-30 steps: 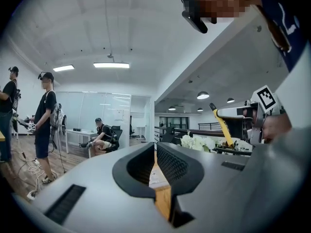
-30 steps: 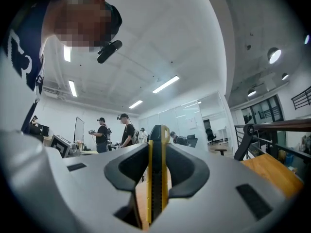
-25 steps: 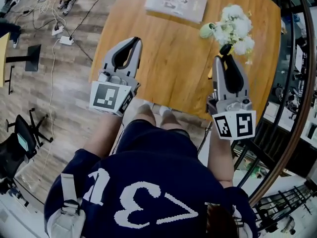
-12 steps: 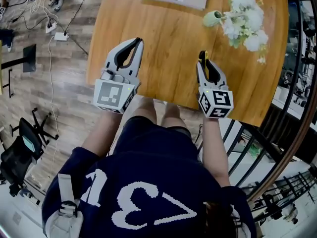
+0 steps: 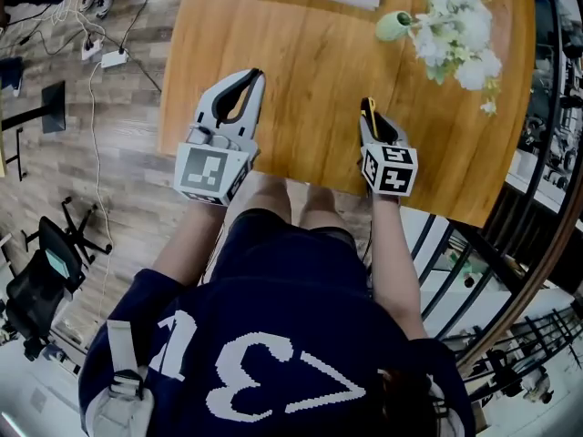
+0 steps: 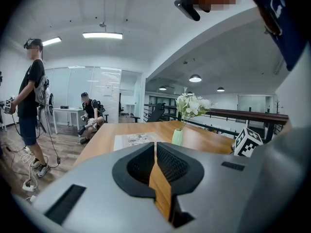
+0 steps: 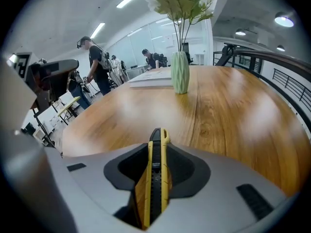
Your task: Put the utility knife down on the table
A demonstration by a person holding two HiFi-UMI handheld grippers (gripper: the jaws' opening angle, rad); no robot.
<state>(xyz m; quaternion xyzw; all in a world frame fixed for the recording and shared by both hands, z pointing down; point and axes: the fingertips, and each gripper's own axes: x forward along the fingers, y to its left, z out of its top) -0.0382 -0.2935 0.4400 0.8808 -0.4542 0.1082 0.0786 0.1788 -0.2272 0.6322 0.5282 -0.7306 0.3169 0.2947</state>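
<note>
The right claw (image 7: 156, 149) has its grey jaws closed on a yellow and black utility knife (image 7: 155, 188), which stands on edge between the dark pads with its front end poking out just past the jaw tips. Beyond it spreads a round wooden worktop (image 7: 233, 125). Near the far side stands an upright, ribbed pale green vase (image 7: 180, 73) holding white flowers (image 7: 182, 1), and just beside it on the left lies a flat printed sheet (image 7: 150, 79). Past the worktop's left edge several people (image 7: 99, 64) stand in a bright room; a dark railing (image 7: 286, 81) curves along the right.
</note>
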